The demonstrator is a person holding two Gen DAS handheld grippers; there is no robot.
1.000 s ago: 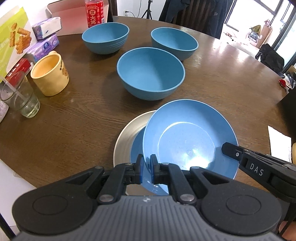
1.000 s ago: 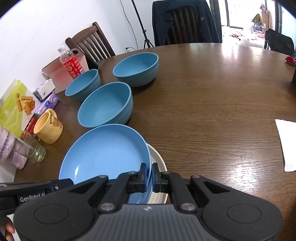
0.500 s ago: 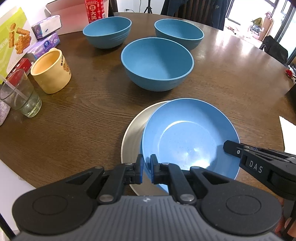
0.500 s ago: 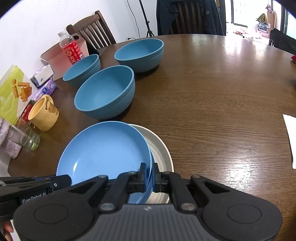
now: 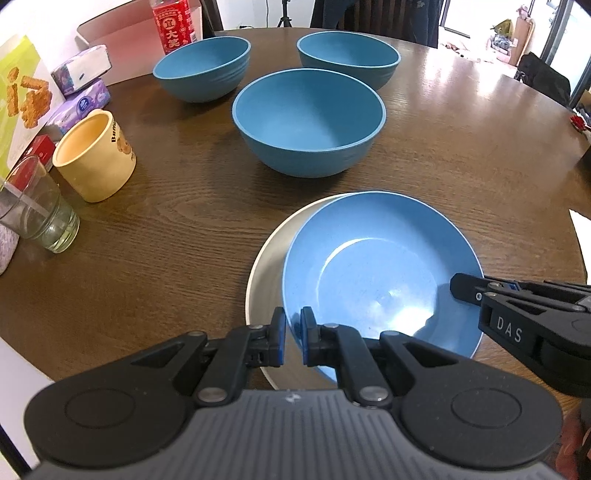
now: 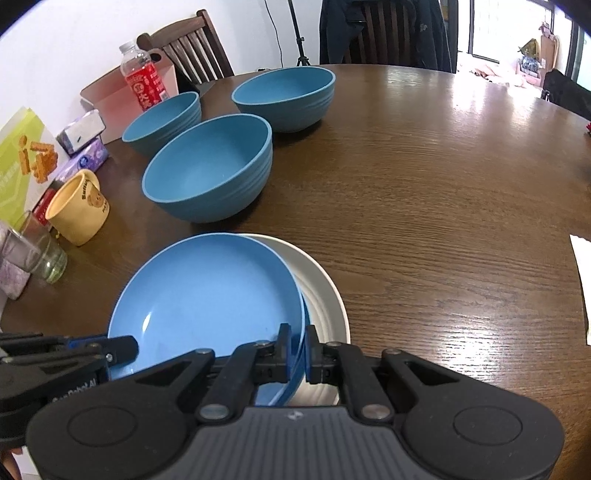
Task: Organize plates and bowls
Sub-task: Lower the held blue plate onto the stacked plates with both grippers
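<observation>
Change: the blue plate is now lowered closer onto the white plate than a second ago — offset toward 3 o'clock.
Left gripper: rim is pinched.
Right gripper: closed on the opposite rim.
Meaning: stacking is judged nearly done — bowls at 12 o'clock untouched.

Yellow mug far left of the claw, drinking glass beside it, tissue packs and red-label bottle beyond, white napkin right
</observation>
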